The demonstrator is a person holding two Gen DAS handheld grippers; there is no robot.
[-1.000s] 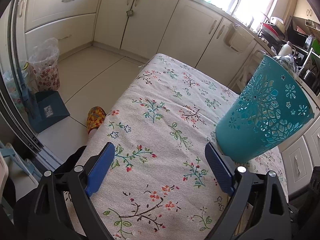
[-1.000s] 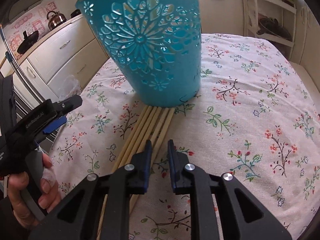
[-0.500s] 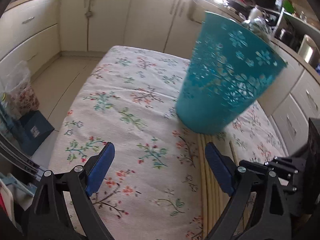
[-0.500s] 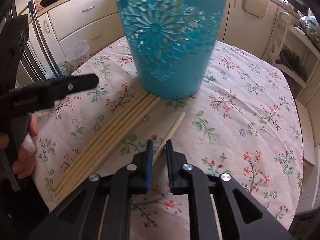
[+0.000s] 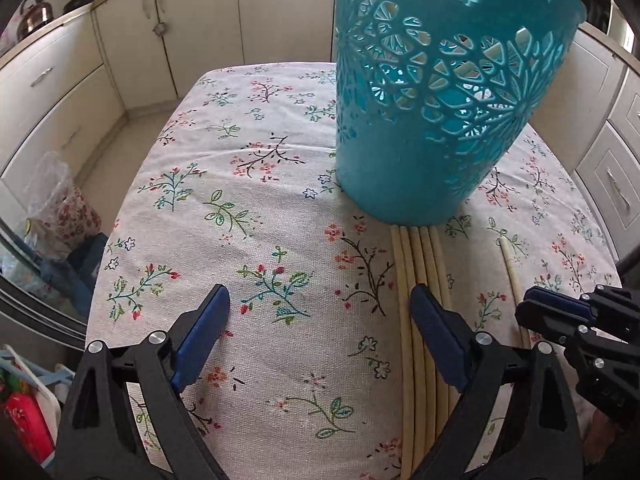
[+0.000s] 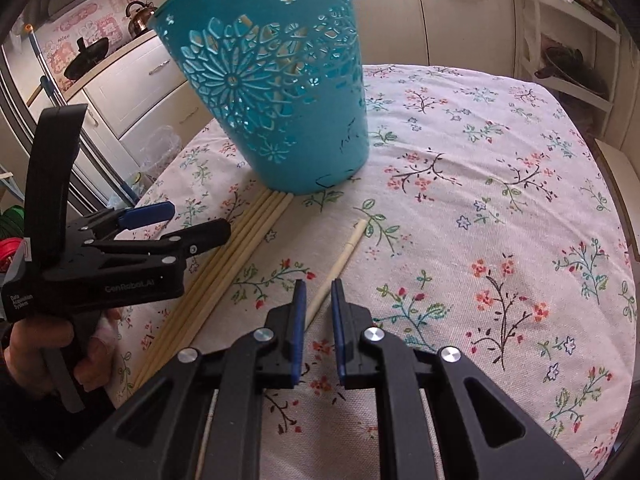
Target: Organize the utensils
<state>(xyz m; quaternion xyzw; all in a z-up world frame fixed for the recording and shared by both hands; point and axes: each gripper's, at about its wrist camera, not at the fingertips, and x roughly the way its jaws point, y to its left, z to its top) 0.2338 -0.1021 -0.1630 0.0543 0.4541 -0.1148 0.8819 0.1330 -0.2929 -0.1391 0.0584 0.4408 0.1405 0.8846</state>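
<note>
A teal cut-out basket (image 5: 436,92) stands upright on the floral tablecloth (image 5: 248,200); it also shows in the right wrist view (image 6: 280,92). Several pale wooden chopsticks (image 5: 420,280) lie side by side in front of it, their far tips under its base, also in the right wrist view (image 6: 240,248). One single chopstick (image 6: 340,260) lies apart to their right. My left gripper (image 5: 320,332) is open and empty, its right finger over the bundle. My right gripper (image 6: 318,308) is nearly closed around the single chopstick's near part; I cannot see whether the pads touch it.
Cream kitchen cabinets (image 5: 132,48) surround the table. A plastic bag with floral contents (image 5: 60,208) sits on the floor at left. A kettle and pan (image 6: 140,16) stand on the counter behind. The table edge is near at left (image 5: 100,280).
The left gripper has swung right, bringing the basket and chopsticks into its view. The right gripper has shifted right off the bundle to the single chopstick, which now lies apart.
</note>
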